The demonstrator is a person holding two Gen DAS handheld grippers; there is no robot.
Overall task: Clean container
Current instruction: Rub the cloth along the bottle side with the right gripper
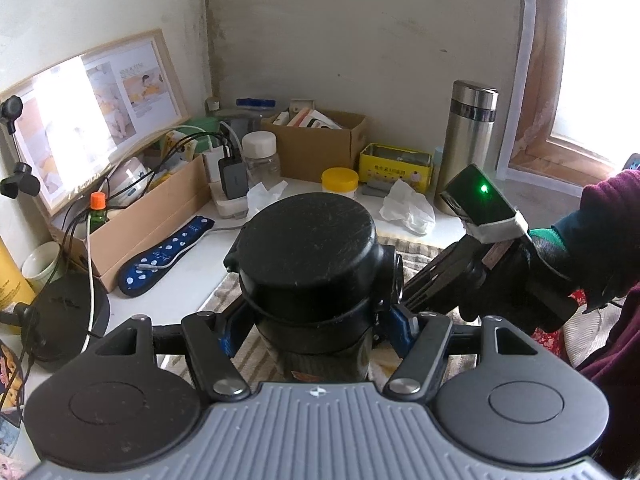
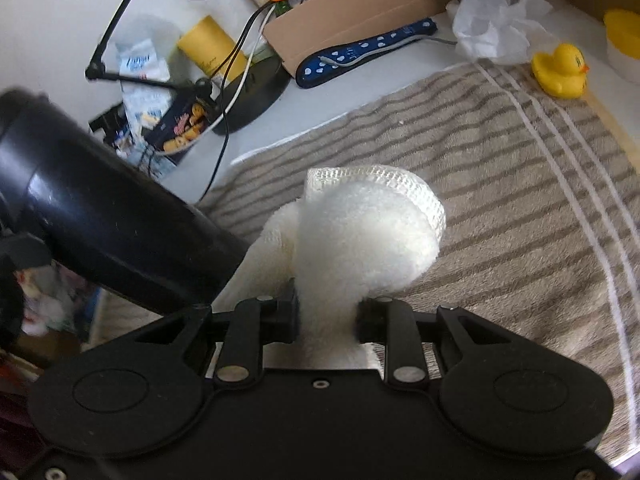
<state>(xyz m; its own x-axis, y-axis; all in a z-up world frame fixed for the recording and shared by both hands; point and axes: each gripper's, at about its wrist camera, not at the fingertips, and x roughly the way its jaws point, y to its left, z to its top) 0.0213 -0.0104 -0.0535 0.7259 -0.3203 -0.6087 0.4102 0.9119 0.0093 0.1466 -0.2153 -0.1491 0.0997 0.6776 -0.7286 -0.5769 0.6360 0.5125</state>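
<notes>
Container (image 1: 312, 264) above striped towel (image 2: 500, 168) on cluttered white desk (image 1: 168, 296).

black container (image 1: 312, 256), white cloth (image 2: 360, 236), striped towel (image 2: 500, 184)

A stained plaster wall (image 1: 360, 40) is lit by a bright window (image 1: 592, 60); a striped towel (image 2: 500, 200) covers the white countertop (image 1: 176, 292).

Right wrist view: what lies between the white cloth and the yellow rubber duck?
Only bare striped towel between white cloth and rubber duck, seen in the right wrist view.
</notes>
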